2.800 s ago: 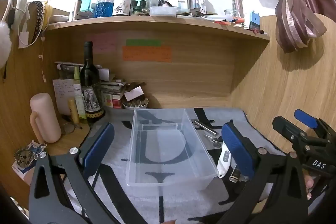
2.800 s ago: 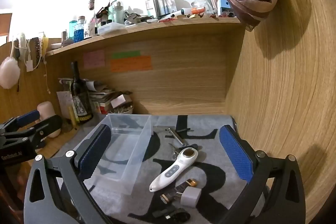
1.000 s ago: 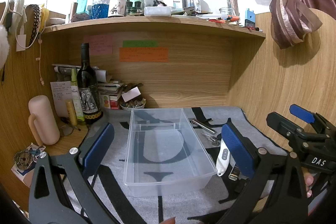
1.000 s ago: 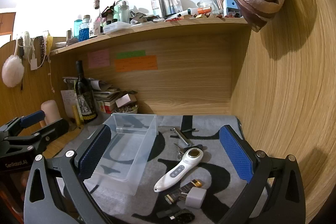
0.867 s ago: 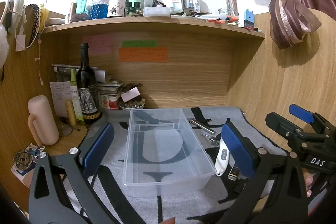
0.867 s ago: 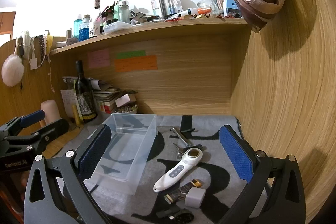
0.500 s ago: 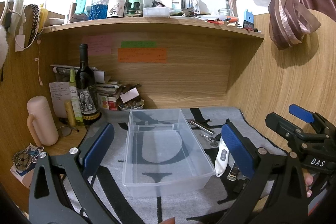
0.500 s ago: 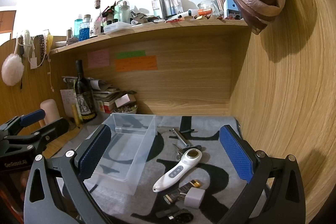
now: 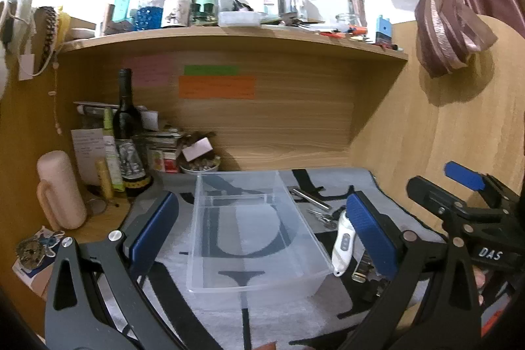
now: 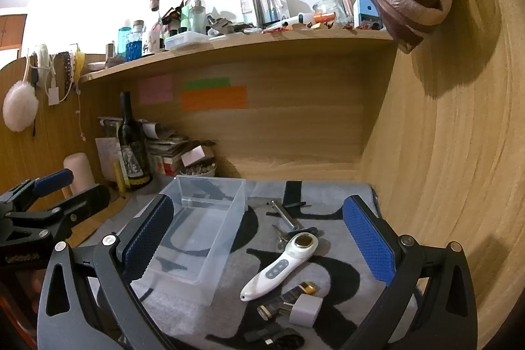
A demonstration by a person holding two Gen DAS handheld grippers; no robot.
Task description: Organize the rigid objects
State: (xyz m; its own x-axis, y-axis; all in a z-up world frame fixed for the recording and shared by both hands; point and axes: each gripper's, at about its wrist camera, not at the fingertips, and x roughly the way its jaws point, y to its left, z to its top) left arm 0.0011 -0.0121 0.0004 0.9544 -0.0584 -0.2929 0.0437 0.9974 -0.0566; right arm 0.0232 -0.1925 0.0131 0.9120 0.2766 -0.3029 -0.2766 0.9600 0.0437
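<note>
An empty clear plastic bin [image 9: 252, 232] [image 10: 200, 225] stands on a grey mat with black letters [image 10: 328, 264]. To its right lie a white handheld device [image 10: 279, 266] [image 9: 343, 243], a metal rod [image 10: 285, 214], keys [image 10: 285, 233], a white charger plug [image 10: 305, 307], a small gold-tipped item [image 10: 288, 296] and a black item [image 10: 279, 335]. My left gripper [image 9: 262, 228] is open and empty, held above the bin's near end. My right gripper [image 10: 259, 235] is open and empty, above the loose items.
A dark wine bottle [image 9: 126, 136], a pink cylinder [image 9: 60, 195], stacked boxes and a small bowl [image 9: 200, 166] crowd the back left. A cluttered shelf [image 9: 229, 31] runs overhead. A wooden side wall [image 10: 443, 153] closes the right. A pink curtain [image 9: 449, 18] hangs above.
Both grippers have drifted slightly; the views shifted a little. Nothing was picked up or moved.
</note>
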